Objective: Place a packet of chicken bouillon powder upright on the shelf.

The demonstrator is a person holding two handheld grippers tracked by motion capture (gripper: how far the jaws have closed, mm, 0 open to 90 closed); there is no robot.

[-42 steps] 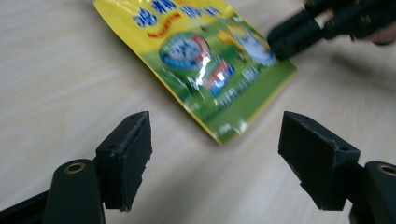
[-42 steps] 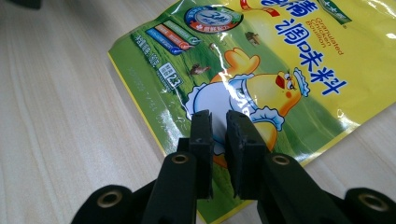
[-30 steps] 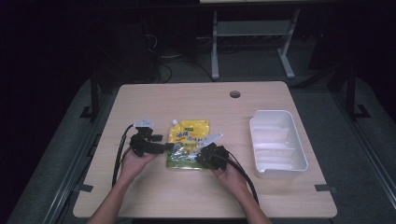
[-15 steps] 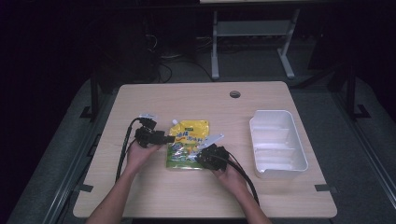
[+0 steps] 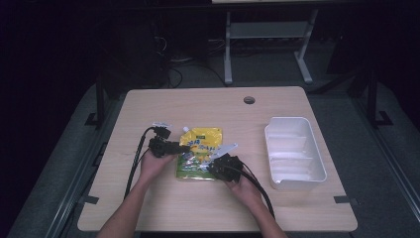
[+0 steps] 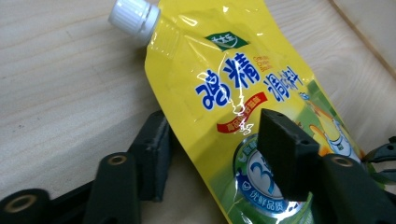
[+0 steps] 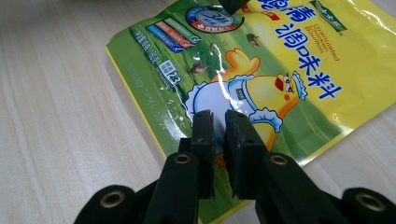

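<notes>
While straddling the pouch's left edge with widely spread jaws, one on the wood and one over the print, left gripper [image 6: 210,154] readying a pinch on the flat yellow-and-green plastic spout pouch [image 5: 200,152] lying mid-table. Right gripper [image 7: 219,140] hovering nearly closed over its lower edge, apparently gripping nothing. Next, likely closing and lifting. Sitting empty, well apart at right: white rectangular plastic tray [image 5: 317,163].
</notes>
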